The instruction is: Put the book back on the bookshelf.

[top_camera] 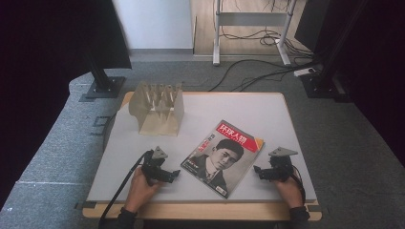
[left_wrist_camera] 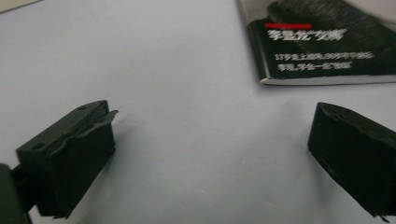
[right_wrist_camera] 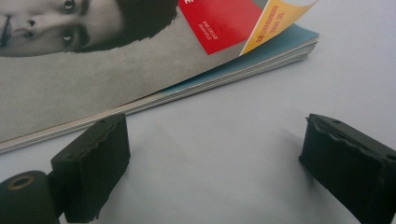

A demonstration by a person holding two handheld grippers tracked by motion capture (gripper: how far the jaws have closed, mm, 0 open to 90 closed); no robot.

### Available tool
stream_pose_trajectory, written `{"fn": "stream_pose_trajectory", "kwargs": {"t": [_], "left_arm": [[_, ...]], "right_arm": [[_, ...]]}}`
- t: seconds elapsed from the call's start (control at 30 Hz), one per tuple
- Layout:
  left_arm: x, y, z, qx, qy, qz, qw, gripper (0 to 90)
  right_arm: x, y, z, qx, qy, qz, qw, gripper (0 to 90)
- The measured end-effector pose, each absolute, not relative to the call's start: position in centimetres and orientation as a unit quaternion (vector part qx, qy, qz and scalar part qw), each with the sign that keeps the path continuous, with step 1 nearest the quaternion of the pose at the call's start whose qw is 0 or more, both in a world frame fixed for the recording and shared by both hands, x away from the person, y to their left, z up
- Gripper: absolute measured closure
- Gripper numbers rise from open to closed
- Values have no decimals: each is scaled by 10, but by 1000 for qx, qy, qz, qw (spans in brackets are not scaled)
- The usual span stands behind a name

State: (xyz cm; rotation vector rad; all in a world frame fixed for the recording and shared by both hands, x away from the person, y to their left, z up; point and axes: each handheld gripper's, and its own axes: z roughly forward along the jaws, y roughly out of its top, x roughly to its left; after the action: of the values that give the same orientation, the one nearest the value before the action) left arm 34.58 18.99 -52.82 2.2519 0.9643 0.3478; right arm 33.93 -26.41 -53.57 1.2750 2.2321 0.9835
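from the high view, a magazine (top_camera: 223, 158) lies flat and closed on the white table (top_camera: 267, 114), turned at an angle, cover up, near the person's edge. the left gripper (top_camera: 175, 174) rests low on the table just beside the magazine's lower left corner, and the right gripper (top_camera: 257, 170) sits just beside its right edge, each pointed inward at it. it looks to me like the two tools are set on either side so they can take the magazine from both edges. further back, toward the left, stands a pale rack (top_camera: 157, 109) with upright dividers; its slots look empty from here, and it is well apart from the magazine.

in the left gripper view, the jaws stand wide apart with bare table between them, holding nothing. the magazine's corner (left_wrist_camera: 322, 51) lies ahead and off to one side, apart from both jaws.

in the right gripper view, this tool's jaws are also spread wide, nothing between them but table. the magazine (right_wrist_camera: 140, 79) lies right along one jaw, its stacked page edges close beside it, though i cannot tell if they touch. the cover's far corner curls up off the pages, which i would guess gives a jaw an easy place to slip under.
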Motion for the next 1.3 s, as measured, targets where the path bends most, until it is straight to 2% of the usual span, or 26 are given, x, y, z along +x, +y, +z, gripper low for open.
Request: {"fn": "stream_pose_trajectory", "kwargs": {"t": [0.53,0.67,0.77,1.07,1.3], "left_arm": [[348,191,-527,863,364,125,328,0],[358,194,-522,866,369,136,308,0],[366,194,-519,861,373,133,321,0],[389,174,-517,872,350,156,305,0],[397,160,-521,878,335,127,317,0]], "right_arm": [[339,-264,-535,454,796,350,194,72],[339,-264,-535,455,796,349,194,71],[340,-263,-535,455,797,347,196,52],[344,-259,-532,454,798,341,203,19],[350,-254,-534,449,801,335,212,21]]}}
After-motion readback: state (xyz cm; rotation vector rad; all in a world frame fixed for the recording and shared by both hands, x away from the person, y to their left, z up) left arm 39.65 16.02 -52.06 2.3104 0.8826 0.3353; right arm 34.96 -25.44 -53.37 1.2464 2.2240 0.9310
